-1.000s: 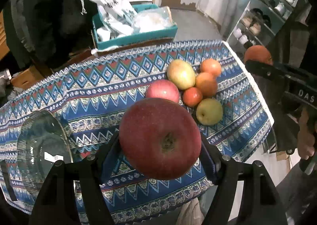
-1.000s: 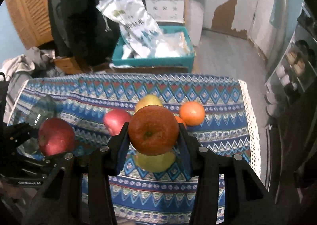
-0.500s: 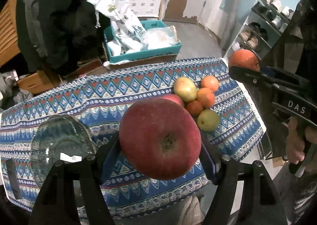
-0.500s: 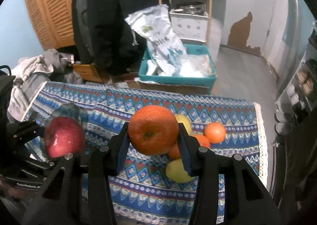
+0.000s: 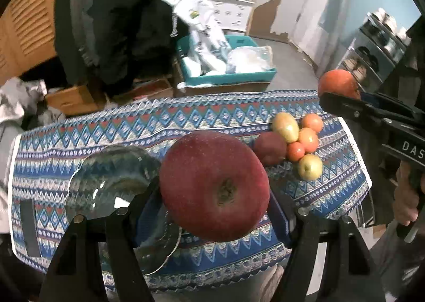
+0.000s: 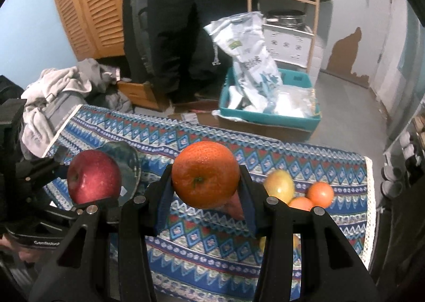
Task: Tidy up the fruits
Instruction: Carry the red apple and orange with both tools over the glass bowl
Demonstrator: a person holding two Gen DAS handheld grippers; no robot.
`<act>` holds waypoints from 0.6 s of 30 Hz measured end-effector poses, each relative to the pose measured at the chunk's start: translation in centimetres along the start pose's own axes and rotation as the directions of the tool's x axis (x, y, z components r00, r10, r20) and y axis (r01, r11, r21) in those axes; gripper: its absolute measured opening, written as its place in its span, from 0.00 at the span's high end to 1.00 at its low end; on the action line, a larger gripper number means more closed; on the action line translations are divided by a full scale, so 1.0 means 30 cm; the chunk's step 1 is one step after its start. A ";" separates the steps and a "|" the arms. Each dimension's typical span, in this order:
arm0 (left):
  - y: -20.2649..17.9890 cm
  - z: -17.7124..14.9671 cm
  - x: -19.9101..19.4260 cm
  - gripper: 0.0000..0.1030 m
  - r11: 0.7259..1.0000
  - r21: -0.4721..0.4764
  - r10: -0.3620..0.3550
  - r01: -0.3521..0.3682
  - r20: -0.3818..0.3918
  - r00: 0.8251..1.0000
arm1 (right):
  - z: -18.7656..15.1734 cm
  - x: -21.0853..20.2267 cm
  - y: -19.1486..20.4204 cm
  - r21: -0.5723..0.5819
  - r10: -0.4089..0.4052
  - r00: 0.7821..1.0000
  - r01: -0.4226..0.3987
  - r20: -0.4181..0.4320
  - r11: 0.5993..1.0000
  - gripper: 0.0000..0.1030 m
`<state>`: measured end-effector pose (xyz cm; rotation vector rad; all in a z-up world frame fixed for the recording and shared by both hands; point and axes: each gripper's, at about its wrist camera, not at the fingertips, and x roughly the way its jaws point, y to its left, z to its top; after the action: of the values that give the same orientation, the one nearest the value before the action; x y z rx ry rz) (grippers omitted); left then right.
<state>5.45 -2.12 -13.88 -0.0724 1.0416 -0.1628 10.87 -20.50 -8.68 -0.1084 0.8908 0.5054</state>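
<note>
My left gripper (image 5: 215, 203) is shut on a big red apple (image 5: 214, 185) and holds it high above the patterned tablecloth (image 5: 164, 124). A clear glass bowl (image 5: 106, 182) lies just below and left of it. My right gripper (image 6: 205, 190) is shut on an orange (image 6: 205, 174), also held well above the table. The red apple shows at the left in the right wrist view (image 6: 93, 176), the orange at the right in the left wrist view (image 5: 338, 83). Several loose fruits (image 5: 297, 142) cluster on the cloth's right side.
A teal crate (image 6: 268, 113) with white bags sits on the floor beyond the table. A person in dark clothes (image 6: 172, 22) stands behind the far edge. A pile of clothes (image 6: 61, 92) lies at the far left. Shelving (image 6: 289, 7) stands at the back.
Both grippers have risen and pulled back from the table with their fruits still held. The left one has shifted left, so the glass bowl now sits just under the apple.
</note>
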 end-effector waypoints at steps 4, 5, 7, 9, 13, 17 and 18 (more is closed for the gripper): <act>0.076 -0.012 -0.002 0.27 0.999 -0.036 0.019 -0.019 -0.002 1.000 | 0.030 0.037 0.067 -0.030 0.029 1.000 -0.029 -0.009 0.999 0.56; 0.094 -0.015 -0.002 0.27 0.999 -0.047 0.019 -0.020 -0.005 1.000 | 0.037 0.044 0.080 -0.033 0.038 0.999 -0.039 -0.011 0.999 0.56; 0.126 -0.022 0.000 0.27 0.998 -0.063 0.029 -0.029 -0.009 1.000 | 0.052 0.068 0.112 -0.038 0.061 0.998 -0.061 -0.018 0.997 0.56; 0.157 -0.030 0.002 0.27 0.997 -0.070 0.041 -0.041 -0.010 0.999 | 0.066 0.097 0.146 -0.039 0.089 0.996 -0.090 -0.026 0.995 0.56; 0.223 -0.055 0.012 0.27 0.994 -0.092 0.063 -0.064 -0.018 0.998 | 0.087 0.167 0.214 -0.042 0.133 0.989 -0.135 -0.063 0.990 0.56; 0.296 -0.091 0.031 0.27 0.988 -0.119 0.095 -0.098 -0.037 0.995 | 0.097 0.221 0.284 -0.075 0.153 0.984 -0.160 -0.088 0.984 0.56; 0.310 -0.098 0.036 0.27 0.987 -0.128 0.097 -0.102 -0.044 0.994 | 0.100 0.232 0.299 -0.082 0.158 0.983 -0.165 -0.094 0.983 0.56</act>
<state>4.37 6.92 -17.57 -0.1353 1.0903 -0.0053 12.47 -9.12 -11.10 -0.1413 0.9670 0.6968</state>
